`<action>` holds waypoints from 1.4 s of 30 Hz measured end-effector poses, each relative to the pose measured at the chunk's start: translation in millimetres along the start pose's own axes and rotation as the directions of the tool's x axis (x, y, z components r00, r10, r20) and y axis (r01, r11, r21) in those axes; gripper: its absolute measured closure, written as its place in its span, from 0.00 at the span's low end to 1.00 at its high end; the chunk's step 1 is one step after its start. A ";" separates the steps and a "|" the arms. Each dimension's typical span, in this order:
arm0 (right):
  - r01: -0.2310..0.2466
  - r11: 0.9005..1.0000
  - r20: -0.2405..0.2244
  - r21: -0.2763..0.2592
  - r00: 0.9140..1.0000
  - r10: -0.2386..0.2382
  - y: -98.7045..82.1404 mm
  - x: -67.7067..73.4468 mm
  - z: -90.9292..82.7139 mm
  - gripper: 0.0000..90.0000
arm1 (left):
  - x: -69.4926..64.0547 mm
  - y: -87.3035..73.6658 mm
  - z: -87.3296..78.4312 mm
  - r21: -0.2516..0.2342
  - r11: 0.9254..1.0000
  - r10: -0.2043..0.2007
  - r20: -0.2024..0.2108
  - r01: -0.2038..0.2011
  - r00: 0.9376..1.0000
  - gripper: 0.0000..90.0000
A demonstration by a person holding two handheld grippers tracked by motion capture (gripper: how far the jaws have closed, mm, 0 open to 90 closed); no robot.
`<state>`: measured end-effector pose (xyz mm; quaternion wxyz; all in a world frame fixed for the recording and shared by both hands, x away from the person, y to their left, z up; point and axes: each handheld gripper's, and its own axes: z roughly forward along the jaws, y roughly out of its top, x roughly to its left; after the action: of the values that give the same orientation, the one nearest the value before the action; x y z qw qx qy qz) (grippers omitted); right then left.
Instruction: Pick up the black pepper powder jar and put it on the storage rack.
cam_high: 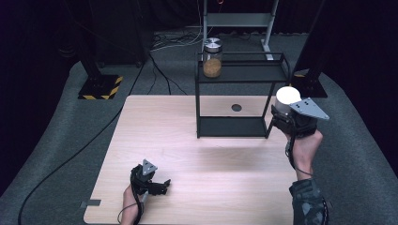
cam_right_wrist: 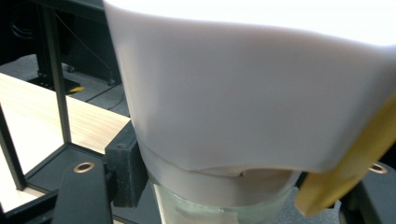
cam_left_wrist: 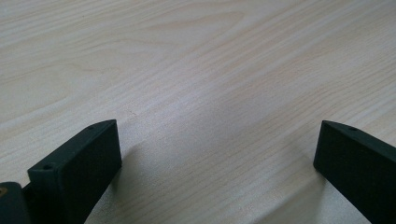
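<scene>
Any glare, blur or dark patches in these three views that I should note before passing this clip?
High view: white lid of the jar held by the right gripper is blown out, and the room around the table is near black. Right gripper view: the lid is close, soft and overexposed along the top. Left gripper view: wood grain is sharp, with soft shadows beside the open left gripper.

Jar (cam_high: pixel 212 58) on rack (cam_high: pixel 241 75); rack on table (cam_high: pixel 164 140).

A black two-tier shelf (cam_high: pixel 241 79) is carried at the far right of the light wooden bench (cam_high: pixel 187 154); a silver-lidded jar (cam_high: pixel 212 58) is borne on its top tier.
</scene>
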<state>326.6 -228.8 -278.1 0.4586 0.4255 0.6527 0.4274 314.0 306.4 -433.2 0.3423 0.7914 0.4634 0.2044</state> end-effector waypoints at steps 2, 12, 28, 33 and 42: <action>0.005 1.000 -0.003 0.001 1.000 -0.005 2.2 0.4 1.1 0.33 | 0.0 0.0 0.0 0.000 1.000 0.000 0.000 0.000 1.000 0.00; 0.017 1.000 -0.005 -0.002 1.000 -0.017 12.2 -0.3 4.1 0.33 | 0.0 0.0 0.0 0.000 1.000 0.000 0.000 0.000 1.000 0.00; 0.017 0.999 -0.019 -0.032 1.000 -0.017 31.5 -8.0 4.1 0.33 | -0.2 -0.1 -0.1 -0.001 1.000 0.001 0.000 -0.001 1.000 0.00; 0.005 0.999 -0.028 -0.038 1.000 -0.007 36.6 -12.9 4.2 0.33 | -0.3 -0.1 -0.1 0.000 1.000 0.002 -0.001 -0.002 1.000 0.00; -0.020 0.999 -0.040 -0.049 0.999 0.018 45.2 -23.1 4.4 0.33 | -0.2 -0.1 -0.2 0.000 1.000 0.003 0.000 -0.003 1.000 0.00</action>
<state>343.2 -237.6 -230.8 0.4520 0.4117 0.6466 0.4562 313.7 306.3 -433.1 0.3420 0.7920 0.4623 0.2050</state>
